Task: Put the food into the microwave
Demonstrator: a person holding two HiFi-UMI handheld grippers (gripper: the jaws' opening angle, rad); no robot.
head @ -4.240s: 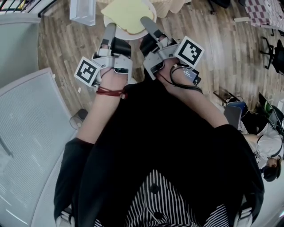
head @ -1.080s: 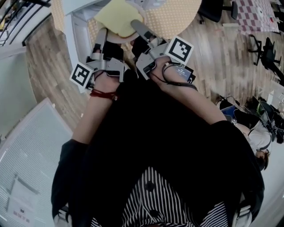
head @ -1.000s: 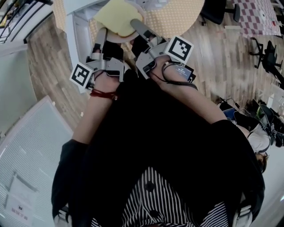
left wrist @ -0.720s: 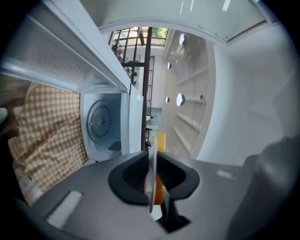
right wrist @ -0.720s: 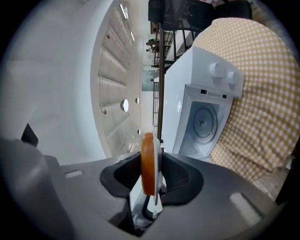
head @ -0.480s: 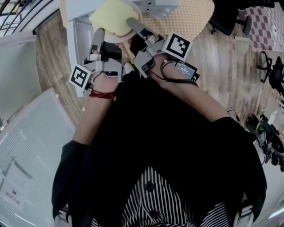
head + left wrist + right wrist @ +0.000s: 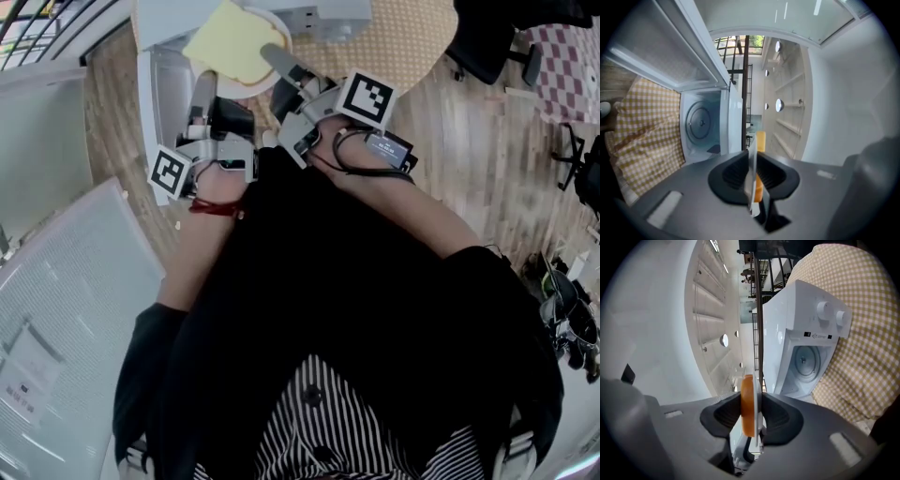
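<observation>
A white plate (image 7: pixel 261 79) carries a pale yellow slice of toast (image 7: pixel 230 42). My left gripper (image 7: pixel 203 84) is shut on the plate's left rim, and my right gripper (image 7: pixel 275 59) is shut on its right rim. In the left gripper view the plate's edge (image 7: pixel 752 180) stands upright between the pads, with the toast (image 7: pixel 761 140) behind it. In the right gripper view the toast's orange crust (image 7: pixel 747 404) and the plate (image 7: pixel 759 414) are pinched together. The white microwave (image 7: pixel 806 343) stands just ahead with its door (image 7: pixel 670 51) swung open. Its turntable (image 7: pixel 700 123) is bare.
The microwave sits on a round table under a yellow checked cloth (image 7: pixel 412 37). Two knobs (image 7: pixel 824 309) are on its front panel. A white wall with shelves (image 7: pixel 787 108) lies beyond. The floor is wood (image 7: pixel 487 141), with a grey panel (image 7: pixel 66 309) at the left.
Both grippers have carried the plate with the toast from above the wooden floor to the table and closer to the open microwave. The grips have not changed.
</observation>
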